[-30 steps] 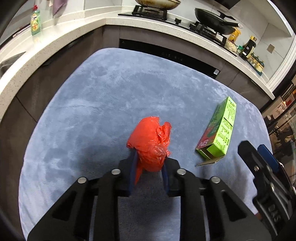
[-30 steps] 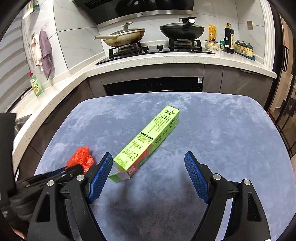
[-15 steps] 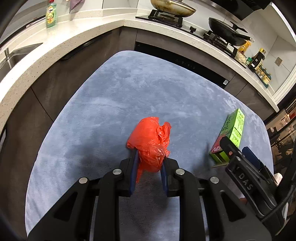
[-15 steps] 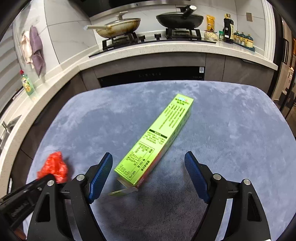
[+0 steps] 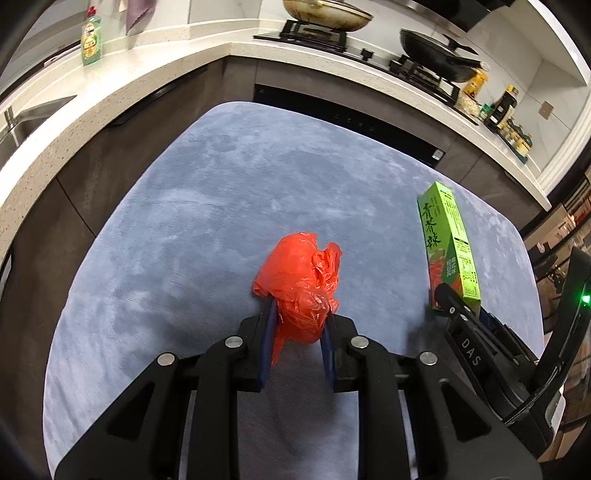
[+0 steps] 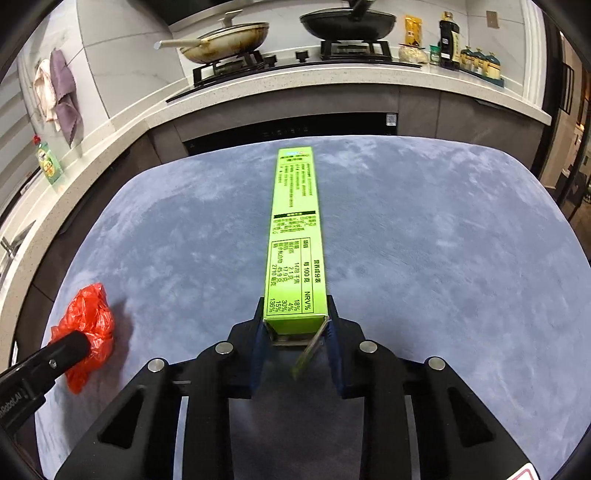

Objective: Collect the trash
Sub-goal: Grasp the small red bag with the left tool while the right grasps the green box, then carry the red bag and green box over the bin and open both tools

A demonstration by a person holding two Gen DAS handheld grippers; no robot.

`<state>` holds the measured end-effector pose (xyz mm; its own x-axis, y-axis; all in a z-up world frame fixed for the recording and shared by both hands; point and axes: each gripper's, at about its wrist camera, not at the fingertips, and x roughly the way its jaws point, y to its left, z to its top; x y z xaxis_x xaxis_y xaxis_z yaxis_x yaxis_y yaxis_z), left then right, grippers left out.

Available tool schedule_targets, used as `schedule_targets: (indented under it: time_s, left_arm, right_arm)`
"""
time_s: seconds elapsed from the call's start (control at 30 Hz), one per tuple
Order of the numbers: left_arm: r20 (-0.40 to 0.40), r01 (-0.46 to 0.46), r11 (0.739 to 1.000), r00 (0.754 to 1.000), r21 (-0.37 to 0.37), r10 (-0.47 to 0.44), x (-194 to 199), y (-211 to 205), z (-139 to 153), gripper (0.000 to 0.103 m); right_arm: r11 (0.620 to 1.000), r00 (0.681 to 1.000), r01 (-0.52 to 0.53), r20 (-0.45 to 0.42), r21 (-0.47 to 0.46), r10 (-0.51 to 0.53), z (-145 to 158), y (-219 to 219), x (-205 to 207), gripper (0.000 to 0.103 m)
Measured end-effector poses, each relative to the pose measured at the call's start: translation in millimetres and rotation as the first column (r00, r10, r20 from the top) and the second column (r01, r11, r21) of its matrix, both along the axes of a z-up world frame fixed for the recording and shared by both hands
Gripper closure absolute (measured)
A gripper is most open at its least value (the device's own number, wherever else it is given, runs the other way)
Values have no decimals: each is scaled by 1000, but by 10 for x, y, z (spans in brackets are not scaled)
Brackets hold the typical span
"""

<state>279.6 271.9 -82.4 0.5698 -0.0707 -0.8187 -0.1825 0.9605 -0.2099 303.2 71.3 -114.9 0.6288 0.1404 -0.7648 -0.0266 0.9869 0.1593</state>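
My left gripper (image 5: pixel 297 321) is shut on a crumpled red plastic bag (image 5: pixel 301 280), held over the blue-grey table mat (image 5: pixel 207 206). The bag also shows in the right wrist view (image 6: pixel 86 325), with the left gripper's finger against it. My right gripper (image 6: pixel 295 328) is shut on the near end of a long green carton (image 6: pixel 295 236) that points straight away from me; its open end flap hangs between the jaws. In the left wrist view the carton (image 5: pixel 448 247) stands tilted at the right, with the right gripper (image 5: pixel 465 332) at its lower end.
A kitchen counter (image 6: pixel 332 77) wraps around the back and left, with a hob, a frying pan (image 6: pixel 225 40) and a black wok (image 6: pixel 347 24). A green dish-soap bottle (image 5: pixel 90 37) and a sink (image 5: pixel 22 118) are at the left. Condiment bottles (image 6: pixel 448 35) stand at the back right.
My right gripper went from wide open to shut on the green carton's near end, and the carton now lines up with the gripper. The left gripper still holds the red bag.
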Motion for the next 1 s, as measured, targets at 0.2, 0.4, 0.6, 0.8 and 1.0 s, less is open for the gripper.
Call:
schedule_targets:
  time_s: [0.2,0.4,0.6,0.8,1.0]
  left_arm:
    - [11,50,999,999,6,-50,-84,-306,78,82]
    - [29,110,994,993,15,-111,-168,-690,202,82]
    - [63,197,979,978,42,-200,-299,-1244,414,82]
    - [94,280,957,953,74,-287,-437,-1792,615,82]
    - [126,356,929,922,103,-367,-587,-2315,814,82]
  right_arm:
    - [998,998,54,10,23,-54,50,-381,-188,77]
    - [995,995,92,44,37,-93,224,-776,-387,77]
    - [990,987,133,87,55,-138,447,-1198,-638,77]
    - [979,971,188,133,79,-197,679,-1663,-903,77]
    - [966,952,239,173,94,-252,875,-2136,-1165,77]
